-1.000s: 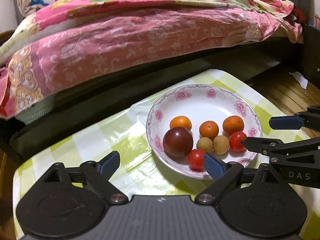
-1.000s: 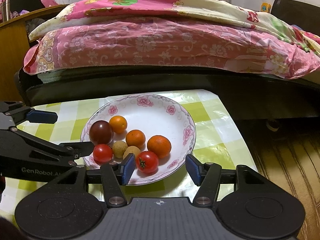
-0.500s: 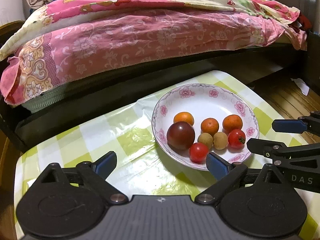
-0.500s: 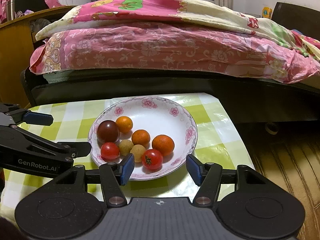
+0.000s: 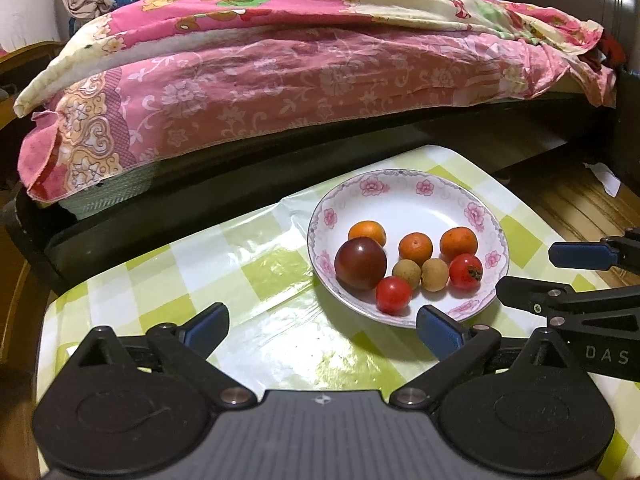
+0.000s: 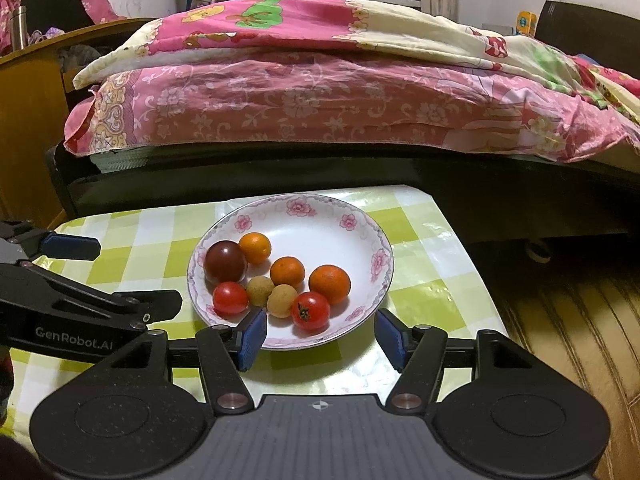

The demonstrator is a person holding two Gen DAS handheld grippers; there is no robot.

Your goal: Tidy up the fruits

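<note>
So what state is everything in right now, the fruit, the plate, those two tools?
Left tool: open, empty, over the tablecloth.
Right tool: open, empty, at the plate's near rim.
Plate: upright on the table, holding eight fruits.
Dark tomato: whole, in the plate.
Red tomatoes: two, whole.
Oranges: three, unpeeled.
Longans: two, unpeeled, touching.

the plate (image 6: 380, 258) looks like glazed ceramic, glossy white with pink flowers. the surface (image 5: 256, 280) wears a shiny, wrinkled plastic checked cover that catches glare. the tomatoes (image 6: 230, 298) are smooth and shiny. the bedspread (image 5: 280, 80) is soft printed cloth. the floor (image 6: 560, 320) is wood. the tongs (image 6: 320, 336) are matt black plastic with blue pads.
</note>
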